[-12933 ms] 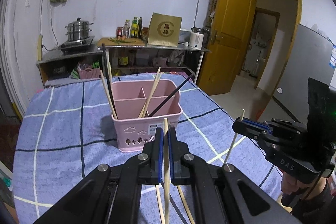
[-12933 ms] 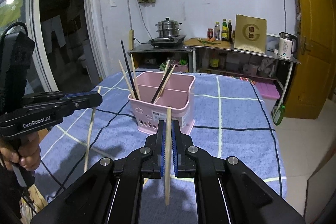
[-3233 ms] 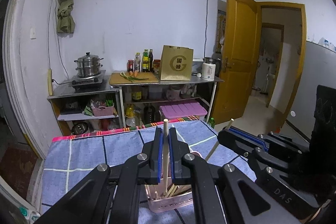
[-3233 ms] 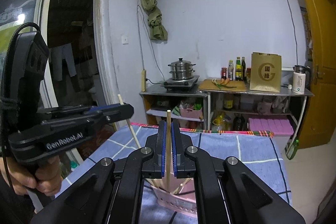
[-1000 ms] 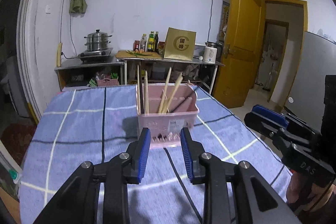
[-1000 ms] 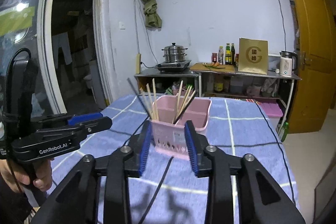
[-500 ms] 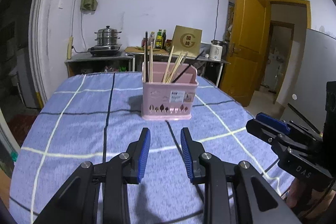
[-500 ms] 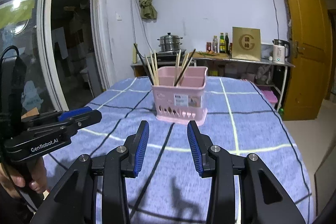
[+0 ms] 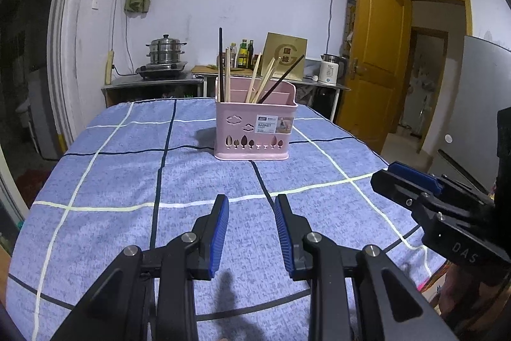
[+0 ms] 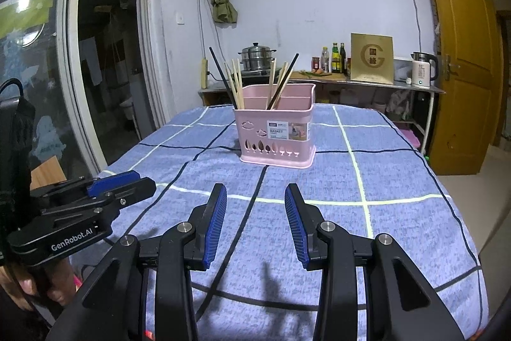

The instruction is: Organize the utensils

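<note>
Jaws of left gripper (image 9: 250, 206) and right gripper (image 10: 255, 197) were held apart, empty, over blue checked tablecloth (image 9: 127, 187). Chopsticks (image 9: 260, 79) were stood in pink basket (image 9: 254, 130).

steamer pot (image 9: 165, 49) | kettle (image 10: 422, 69) | orange door (image 9: 373, 59) | gold bag (image 10: 372, 58)

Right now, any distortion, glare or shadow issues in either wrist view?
Left wrist view: strong fisheye bending, dark corner vignette; the left gripper throws a soft shadow on the blue checked tablecloth. Right wrist view: same curvature; glare spot in the glass door; the pink plastic utensil basket stays sharp.
</note>
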